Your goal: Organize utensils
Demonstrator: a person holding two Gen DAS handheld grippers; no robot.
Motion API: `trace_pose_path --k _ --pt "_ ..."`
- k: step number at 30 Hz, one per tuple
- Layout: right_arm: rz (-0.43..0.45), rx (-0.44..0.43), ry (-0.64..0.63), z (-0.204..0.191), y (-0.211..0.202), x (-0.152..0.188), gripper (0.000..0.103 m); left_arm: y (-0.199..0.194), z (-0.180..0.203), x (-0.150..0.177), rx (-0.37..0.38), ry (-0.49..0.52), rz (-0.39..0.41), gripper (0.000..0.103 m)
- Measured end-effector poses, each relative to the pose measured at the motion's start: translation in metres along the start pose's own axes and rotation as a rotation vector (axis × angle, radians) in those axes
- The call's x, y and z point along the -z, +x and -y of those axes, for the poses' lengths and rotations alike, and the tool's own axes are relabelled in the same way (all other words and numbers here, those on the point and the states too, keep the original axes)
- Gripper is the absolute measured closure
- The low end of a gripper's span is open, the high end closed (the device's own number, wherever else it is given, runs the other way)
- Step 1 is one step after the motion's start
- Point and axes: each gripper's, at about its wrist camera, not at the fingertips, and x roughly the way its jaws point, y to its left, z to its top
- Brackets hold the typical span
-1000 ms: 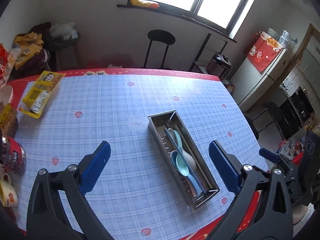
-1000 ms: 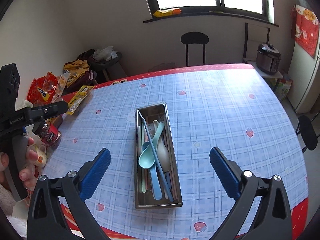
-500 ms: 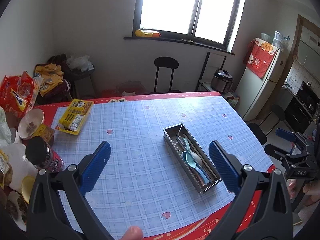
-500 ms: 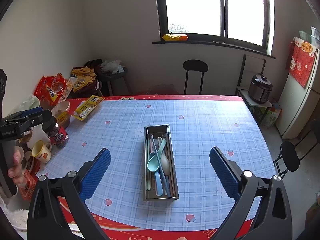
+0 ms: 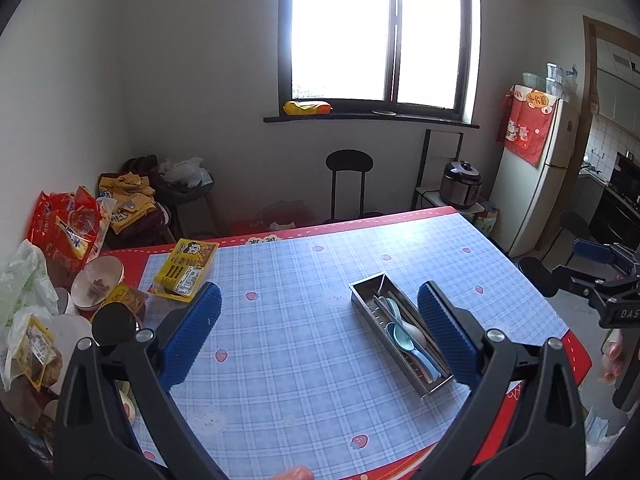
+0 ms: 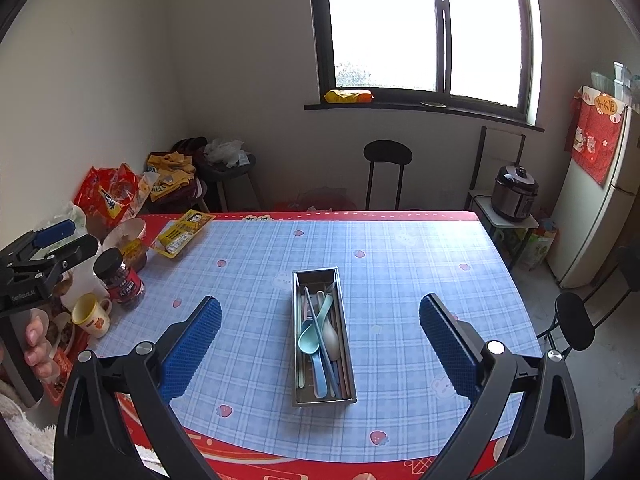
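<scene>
A long steel utensil tray [image 6: 298, 376] [image 5: 362, 307] lies on the blue checked tablecloth [image 6: 408, 280]. Inside it rest light blue and beige spoons [image 6: 310, 340] and several chopsticks [image 6: 320, 330], all lengthwise. High above the table my left gripper [image 5: 318, 334] is open and empty, with the tray behind its right finger. My right gripper [image 6: 320, 342] is open and empty too, and the tray lies far below, between its two blue pads. Each gripper also shows at the edge of the other's view.
Snack bags [image 6: 108, 194], bowls, a dark-lidded jar [image 6: 120, 276] and a yellow mug [image 6: 90, 314] crowd the table's left end. A yellow packet [image 5: 186, 268] lies at the far left. A black stool [image 6: 386, 172], rice cooker [image 6: 514, 194] and fridge [image 6: 592, 204] stand beyond.
Both grippers have pulled up and back from the table, so the tray looks smaller and more of the room shows. The tray and utensils have not moved.
</scene>
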Motion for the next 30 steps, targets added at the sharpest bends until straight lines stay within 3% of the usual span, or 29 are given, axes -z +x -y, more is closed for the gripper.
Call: trace_pose_path --k 30 --pt "-0.003 0.03 0.002 0.0032 -0.0031 -0.0029 0.006 0.001 0.0013 0.0011 -0.022 0.021 -0.022 0.006"
